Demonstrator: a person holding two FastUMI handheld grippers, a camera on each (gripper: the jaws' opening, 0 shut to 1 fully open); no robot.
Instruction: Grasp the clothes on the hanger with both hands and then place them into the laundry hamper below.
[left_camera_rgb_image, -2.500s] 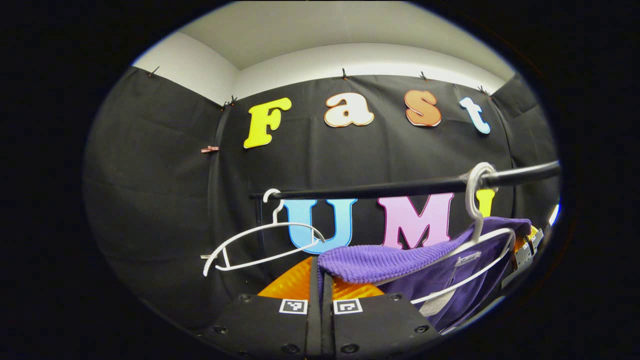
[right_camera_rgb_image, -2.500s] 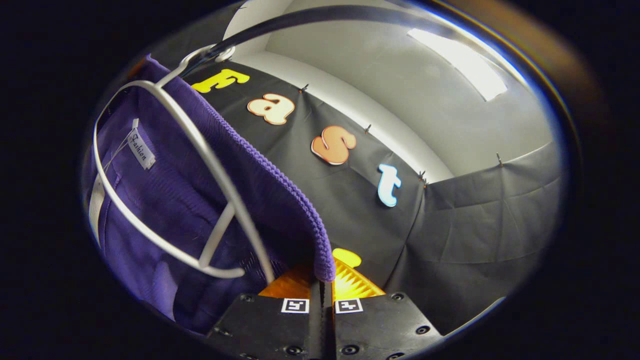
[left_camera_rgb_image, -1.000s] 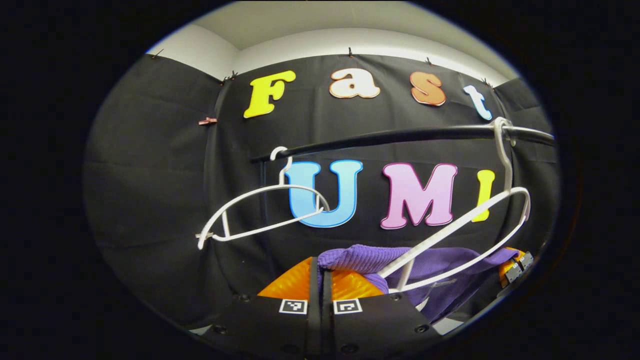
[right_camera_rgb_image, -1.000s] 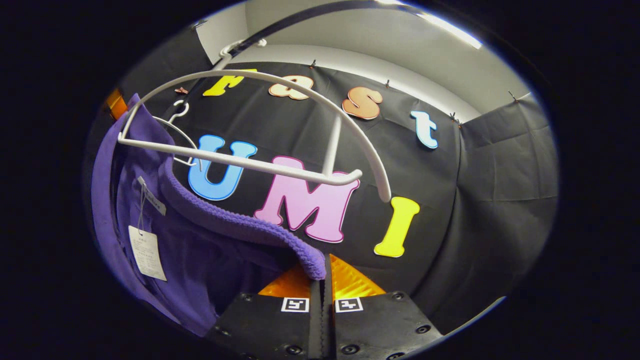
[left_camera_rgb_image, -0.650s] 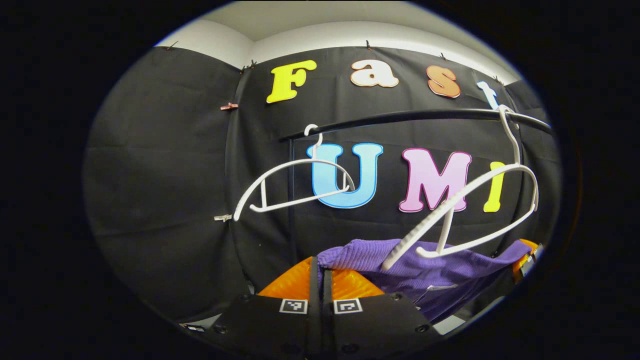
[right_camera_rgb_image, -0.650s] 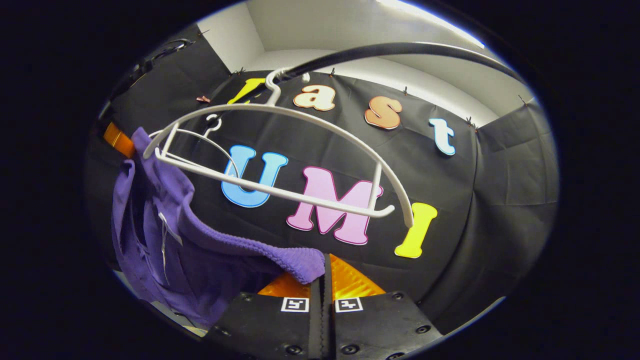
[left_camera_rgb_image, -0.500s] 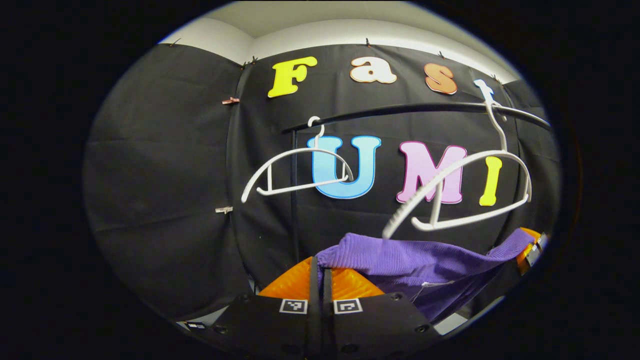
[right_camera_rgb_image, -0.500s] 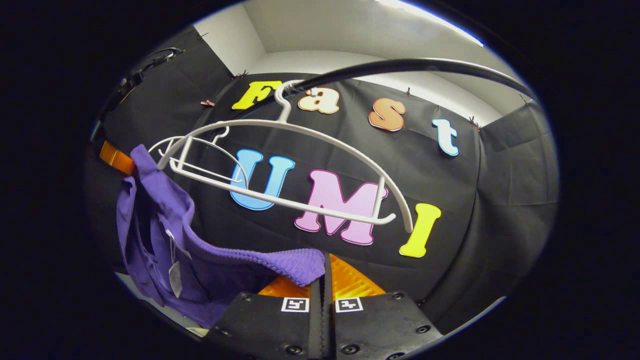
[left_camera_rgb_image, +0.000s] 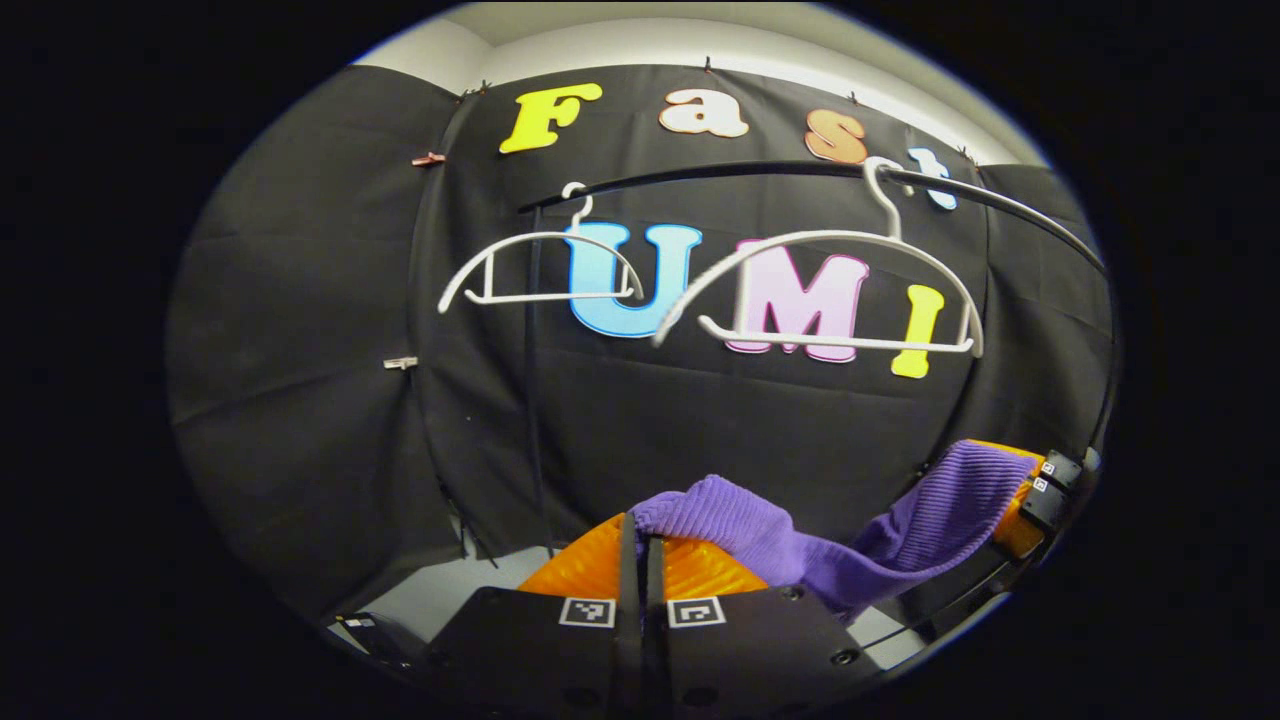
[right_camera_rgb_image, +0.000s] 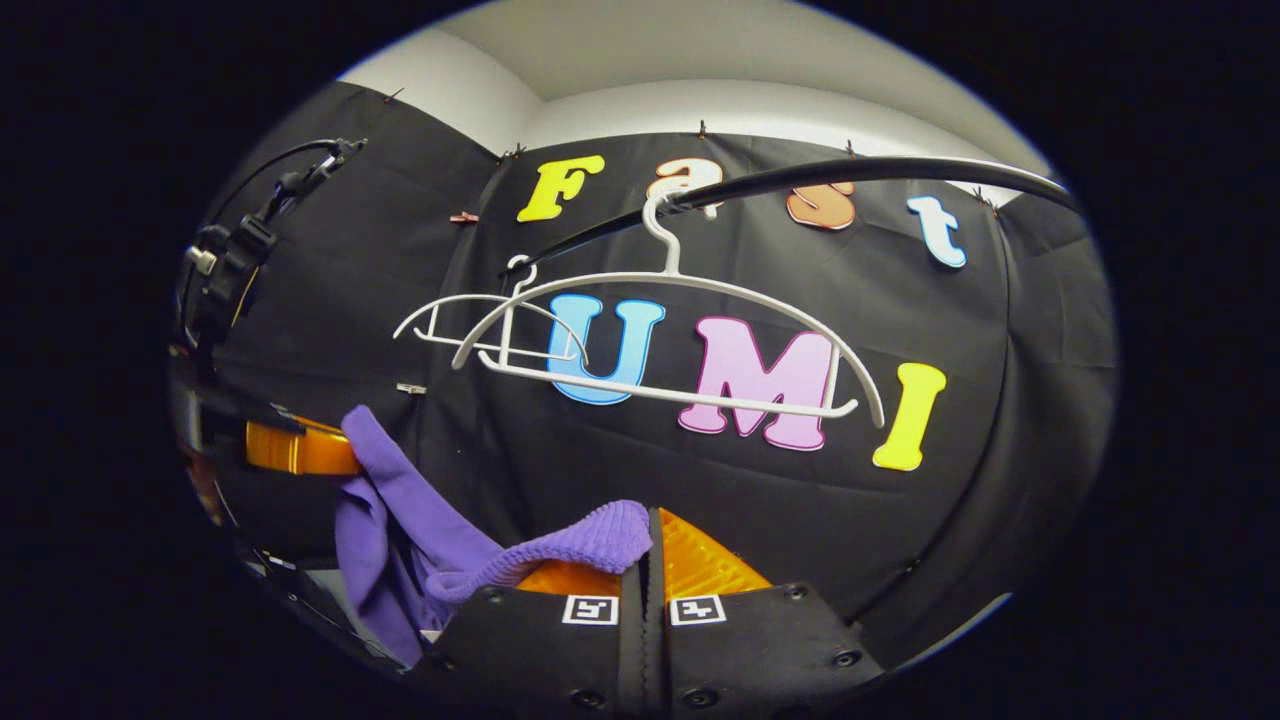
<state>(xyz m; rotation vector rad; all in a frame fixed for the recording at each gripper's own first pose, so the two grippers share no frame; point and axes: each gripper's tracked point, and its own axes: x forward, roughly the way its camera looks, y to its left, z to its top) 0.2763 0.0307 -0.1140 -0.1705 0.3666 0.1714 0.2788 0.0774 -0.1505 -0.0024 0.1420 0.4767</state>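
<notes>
Overhead, two bare white hangers (left_camera_rgb_image: 545, 268) (left_camera_rgb_image: 825, 290) hang from the black rail (left_camera_rgb_image: 800, 172). Left gripper (left_camera_rgb_image: 641, 535) is clamped on one edge of the purple knit garment (left_camera_rgb_image: 830, 535); right gripper (right_camera_rgb_image: 648, 540) is clamped on the other edge. Garment sags between them, well below the hangers, clear of both.
</notes>
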